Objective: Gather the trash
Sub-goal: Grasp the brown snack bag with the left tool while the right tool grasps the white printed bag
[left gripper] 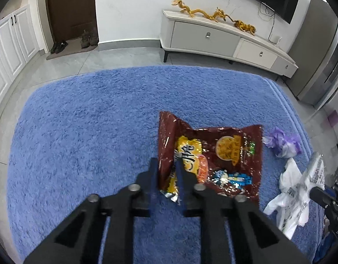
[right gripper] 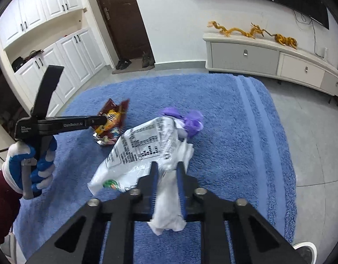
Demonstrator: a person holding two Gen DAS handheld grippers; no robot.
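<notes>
We have both pickups in hand: our left gripper (left gripper: 166, 167) pinches the snack bag (left gripper: 221, 154), our right gripper (right gripper: 166, 171) clamps the white plastic bag (right gripper: 144, 145), both on the blue rug (left gripper: 92, 121). The purple wad (right gripper: 191, 121) remains untouched there.

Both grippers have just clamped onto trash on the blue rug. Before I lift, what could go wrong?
1. The left gripper pinches only the corner of the brown snack bag; the slick foil may slip free.
2. The right gripper holds a bunched end of the white plastic bag, whose far edge touches the purple bag, so lifting may drag it.
3. The white bag looks limp and may trail on the rug.
</notes>
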